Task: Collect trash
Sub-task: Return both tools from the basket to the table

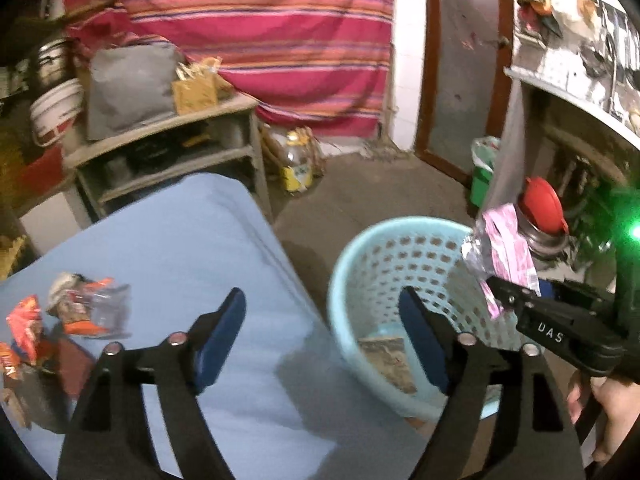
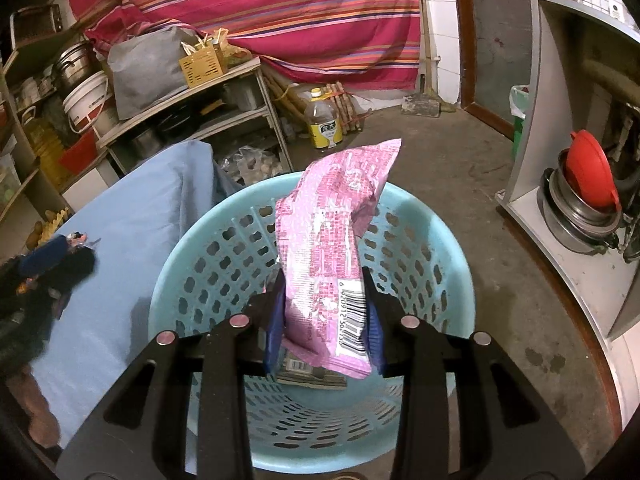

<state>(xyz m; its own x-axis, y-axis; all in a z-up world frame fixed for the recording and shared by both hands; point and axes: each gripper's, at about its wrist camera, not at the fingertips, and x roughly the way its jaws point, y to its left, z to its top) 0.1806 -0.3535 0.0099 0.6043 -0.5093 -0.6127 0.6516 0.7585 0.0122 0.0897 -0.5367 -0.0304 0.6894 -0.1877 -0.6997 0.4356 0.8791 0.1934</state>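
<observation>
- The right gripper (image 2: 324, 320) sits low in the centre of the right wrist view, its jaws closed on a crinkled pink foil snack wrapper (image 2: 332, 248) that stands up between the blue pads.
- That wrapper hangs directly over the pale blue perforated plastic basket (image 2: 180, 264), which fills the middle and bottom of the frame, so a release here should land inside, I'd say.
- One flat brownish printed packet (image 1: 388, 360) already lies on the basket floor: some trash is in.
- The left gripper (image 1: 324, 336), at the bottom centre of the left wrist view, has its jaws wide apart with nothing between them, straddling the edge of the light blue cloth-covered table (image 1: 180, 240) and the basket rim.
- Still to go: a cluster of orange and clear crumpled wrappers (image 1: 80, 308) at the left edge of that view, lying on the blue cloth.
- My read: roughly mid-task, one in, one about to drop, several waiting.
- Writing: the letters "UAS" in white on the right gripper's black body; a barcode with partly readable digits on the pink wrapper; the label on the yellow-labelled oil bottle (image 2: 322, 124) by the shelf is too small to read.
</observation>
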